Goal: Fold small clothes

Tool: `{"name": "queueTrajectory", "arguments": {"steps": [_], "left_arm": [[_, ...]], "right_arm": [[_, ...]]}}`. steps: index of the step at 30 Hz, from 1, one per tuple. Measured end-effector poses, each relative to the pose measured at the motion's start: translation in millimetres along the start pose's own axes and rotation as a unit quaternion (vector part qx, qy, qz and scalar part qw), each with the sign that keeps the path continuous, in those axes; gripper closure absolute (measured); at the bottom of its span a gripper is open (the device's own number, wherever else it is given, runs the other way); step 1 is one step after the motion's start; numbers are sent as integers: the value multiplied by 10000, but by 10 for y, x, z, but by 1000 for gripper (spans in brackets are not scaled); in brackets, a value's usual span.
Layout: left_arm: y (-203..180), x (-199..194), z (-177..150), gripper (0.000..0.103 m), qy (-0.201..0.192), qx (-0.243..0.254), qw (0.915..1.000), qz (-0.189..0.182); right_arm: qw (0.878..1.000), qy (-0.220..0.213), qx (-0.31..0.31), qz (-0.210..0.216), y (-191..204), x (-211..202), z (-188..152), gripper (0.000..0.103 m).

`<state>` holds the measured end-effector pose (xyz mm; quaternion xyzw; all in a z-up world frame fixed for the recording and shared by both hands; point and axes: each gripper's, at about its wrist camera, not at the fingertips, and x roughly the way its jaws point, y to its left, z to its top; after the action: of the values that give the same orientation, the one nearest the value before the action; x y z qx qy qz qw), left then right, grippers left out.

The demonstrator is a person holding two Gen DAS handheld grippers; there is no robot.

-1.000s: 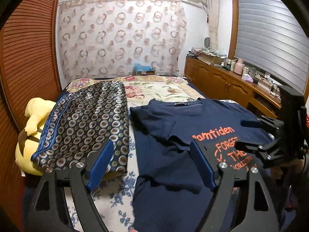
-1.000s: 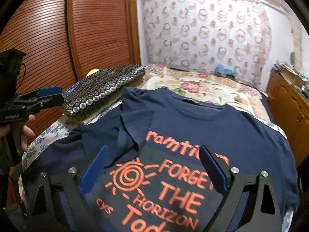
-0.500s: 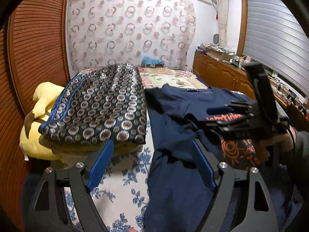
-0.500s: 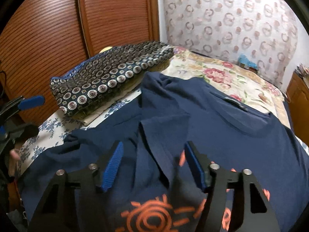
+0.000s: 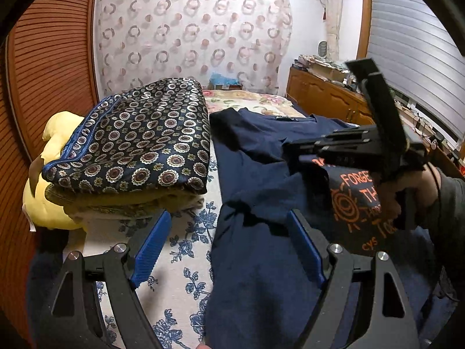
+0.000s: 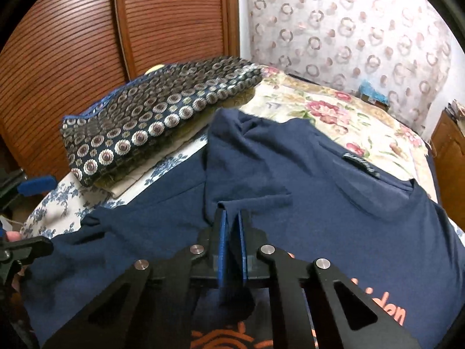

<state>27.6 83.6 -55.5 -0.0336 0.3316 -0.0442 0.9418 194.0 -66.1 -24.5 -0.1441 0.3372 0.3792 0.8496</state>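
Note:
A navy T-shirt (image 5: 255, 174) with orange print lies face up on the bed, its left sleeve folded in over the chest (image 6: 319, 189). In the right wrist view my right gripper (image 6: 231, 218) has its blue pads closing tight on a raised fold of that sleeve, with dark cloth pinched between them. From the left wrist view the right gripper (image 5: 289, 148) reaches in from the right, held by a hand. My left gripper (image 5: 228, 221) hangs open and empty over the shirt's left edge and the sheet. It also shows at the left border as the left gripper (image 6: 33, 216).
A folded circle-patterned blanket (image 5: 139, 139) sits on a yellow cushion (image 5: 55, 133) left of the shirt. Blue-flowered sheet (image 5: 180, 250) shows between them. A slatted wooden door (image 6: 72, 43) stands at the left, a wooden cabinet (image 5: 325, 99) at the right.
The right gripper travelled left across the shirt to the folded sleeve and its jaws went from wide apart to shut on the cloth. The left gripper sank slightly, still open.

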Motion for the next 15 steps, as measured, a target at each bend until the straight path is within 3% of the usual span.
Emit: {"name": "queueTrajectory", "arguments": {"steps": [9, 15], "left_arm": [[-78, 1, 2, 21, 61, 52, 10000, -30], [-103, 5, 17, 21, 78, 43, 9999, -72]], "right_arm": [[9991, -236, 285, -199, -187, -281, -76, 99], [9972, -313, 234, -632, -262, -492, -200, 98]]}}
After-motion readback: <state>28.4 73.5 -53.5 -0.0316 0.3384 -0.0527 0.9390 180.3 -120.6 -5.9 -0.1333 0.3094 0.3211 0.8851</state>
